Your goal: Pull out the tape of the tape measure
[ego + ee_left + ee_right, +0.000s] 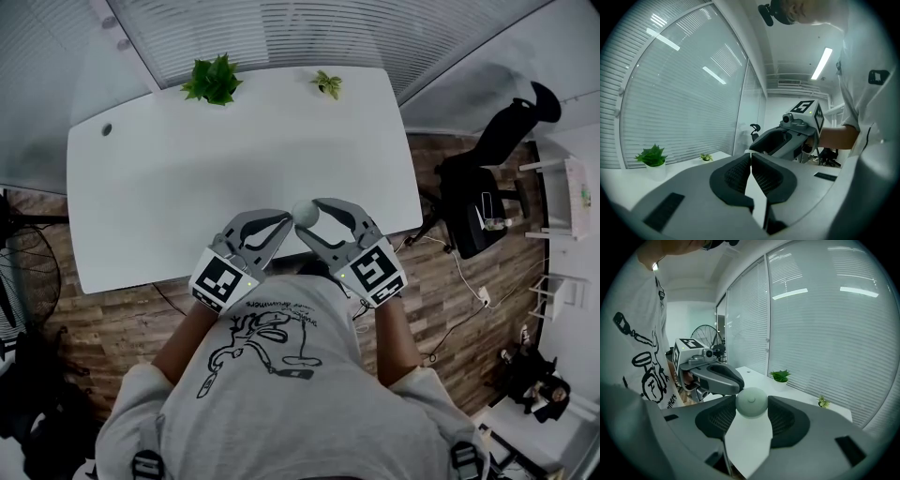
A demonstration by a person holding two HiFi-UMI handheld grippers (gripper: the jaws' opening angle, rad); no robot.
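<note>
I saw a round, pale tape measure (751, 402) sitting between the jaws of the right gripper (751, 405). Those jaws stood wide, with one dark ribbed pad on each side of the case, holding it. In the head view the tape measure (306, 213) showed as a small white ball at the right gripper's (308, 217) tips, just above the near edge of the white table (187, 169).

The left gripper (750, 154) pointed toward the right one, and its tips reached the left side of the case. Its jaws were brought together, and a small pale tab, which I took for the tape end (748, 152), was pinched at the very tip. From the head view the left gripper (287, 218) and the right one formed a shallow V close to the person's chest, meeting at the tape measure.

Both grippers hovered toward the right part of the table's near edge. Bare tabletop stretched away ahead and to the left. A larger potted plant (213, 80) and a small plant (327, 84) stood at the far edge by the window blinds, well apart from the grippers. Past the table's right edge lay wooden floor, with a black office chair (487, 187) near that corner.
</note>
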